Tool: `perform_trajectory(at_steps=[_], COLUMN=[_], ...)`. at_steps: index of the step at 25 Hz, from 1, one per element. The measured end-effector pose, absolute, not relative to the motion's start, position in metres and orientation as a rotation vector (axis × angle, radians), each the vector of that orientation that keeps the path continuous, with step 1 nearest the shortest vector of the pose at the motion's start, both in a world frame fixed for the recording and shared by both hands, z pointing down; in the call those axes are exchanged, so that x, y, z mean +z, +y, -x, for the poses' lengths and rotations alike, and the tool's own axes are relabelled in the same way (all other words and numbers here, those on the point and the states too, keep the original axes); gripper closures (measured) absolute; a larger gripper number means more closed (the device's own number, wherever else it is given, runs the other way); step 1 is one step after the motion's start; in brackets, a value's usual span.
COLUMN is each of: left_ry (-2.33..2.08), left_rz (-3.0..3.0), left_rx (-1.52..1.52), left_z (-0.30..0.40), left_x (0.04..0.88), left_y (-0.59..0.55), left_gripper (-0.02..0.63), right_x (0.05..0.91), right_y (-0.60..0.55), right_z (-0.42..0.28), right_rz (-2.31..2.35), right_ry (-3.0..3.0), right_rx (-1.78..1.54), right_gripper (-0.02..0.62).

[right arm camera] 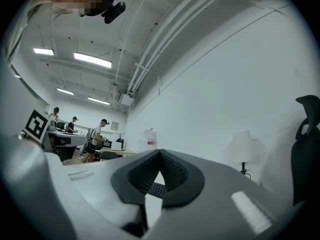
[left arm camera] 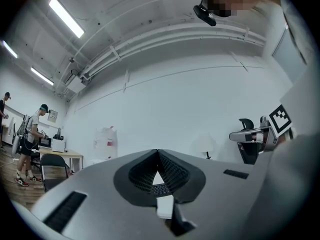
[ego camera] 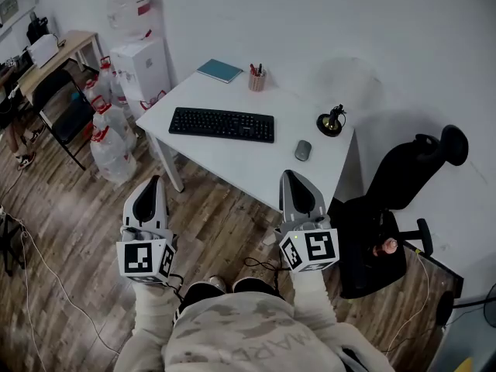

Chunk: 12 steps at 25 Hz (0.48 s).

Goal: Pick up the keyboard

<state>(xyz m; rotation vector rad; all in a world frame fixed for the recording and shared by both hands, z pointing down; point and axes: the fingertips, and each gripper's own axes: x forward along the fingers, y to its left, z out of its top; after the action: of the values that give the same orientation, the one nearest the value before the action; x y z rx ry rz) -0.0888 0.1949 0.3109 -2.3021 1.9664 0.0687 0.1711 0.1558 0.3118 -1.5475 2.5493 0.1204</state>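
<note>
head view steeply down over desk (ego camera: 232, 157); gripper views low, level, facing it; all share keyboard (ego camera: 222, 124).

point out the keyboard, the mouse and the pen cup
keyboard (ego camera: 222, 124), head view, middle of its keys
mouse (ego camera: 303, 150), head view, top of its shell
pen cup (ego camera: 256, 81), head view, its side wall

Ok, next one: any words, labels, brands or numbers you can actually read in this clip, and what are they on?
No text can be read with certainty.
Lettering on the sweatshirt: faint and upside down, not legible.
Cubes on the left gripper and right gripper: black-and-white square markers only, no letters.
Key legends on the keyboard: too small.
Red labels on the water jugs: too small.
Small wall poster: too small.
</note>
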Motion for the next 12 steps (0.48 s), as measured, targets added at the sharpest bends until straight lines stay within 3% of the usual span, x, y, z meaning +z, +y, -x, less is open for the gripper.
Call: perform_trajectory(at_steps=[12], left_ry=[1.936], left_rz=[2.355], left_rx=[0.041], left_z=[0.134], left_x=[0.323], left_y=[0.171], left_gripper=[0.600], right_x=[0.324], right_y=[0.135], right_z=[-0.129], right_rz=[1.607], right_ry=[2.552], right_rx=[0.104], right_gripper=[0.586])
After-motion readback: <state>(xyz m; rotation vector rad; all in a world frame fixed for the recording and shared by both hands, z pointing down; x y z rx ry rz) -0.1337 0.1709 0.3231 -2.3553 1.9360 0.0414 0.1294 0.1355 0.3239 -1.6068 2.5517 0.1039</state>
